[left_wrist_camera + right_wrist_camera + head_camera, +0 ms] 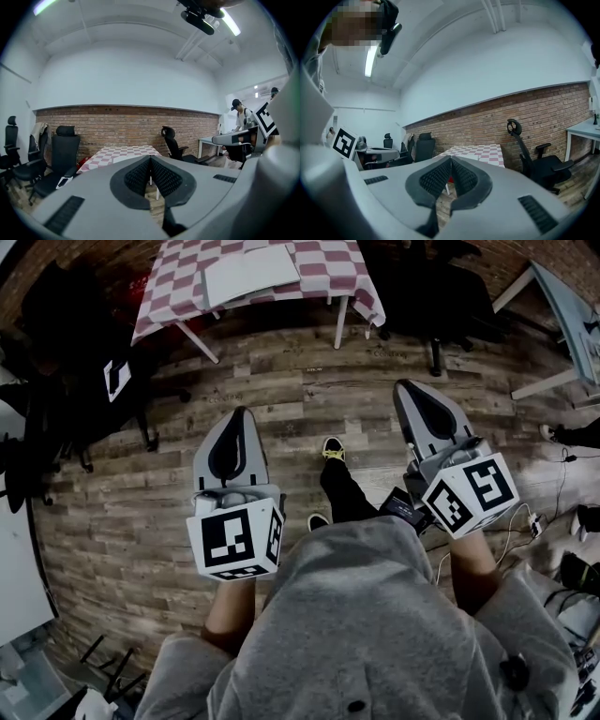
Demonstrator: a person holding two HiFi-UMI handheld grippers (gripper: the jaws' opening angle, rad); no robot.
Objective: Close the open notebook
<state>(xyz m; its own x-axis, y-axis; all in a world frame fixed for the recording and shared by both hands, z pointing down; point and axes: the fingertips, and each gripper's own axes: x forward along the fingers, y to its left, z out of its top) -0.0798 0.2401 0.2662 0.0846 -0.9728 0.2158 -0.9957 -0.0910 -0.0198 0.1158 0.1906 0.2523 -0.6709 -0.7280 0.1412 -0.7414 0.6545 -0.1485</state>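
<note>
Across the wooden floor [281, 362], the checked table [323, 263] bearing the open notebook [251, 273] stands well ahead of our jaws, and since the left gripper [242, 414] and right gripper [405, 386] are both closed on nothing, we risk shoving the notebook rather than lifting its cover.

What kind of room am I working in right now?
Probably an office or lab workspace: black office chairs before a brick wall, a white desk, and a checkered-cloth table carrying the open notebook.

A black office chair [64, 150] is standing by the checked desk's [328, 268] left edge on the wooden floor [281, 357], a brick wall [117, 124] running behind.
</note>
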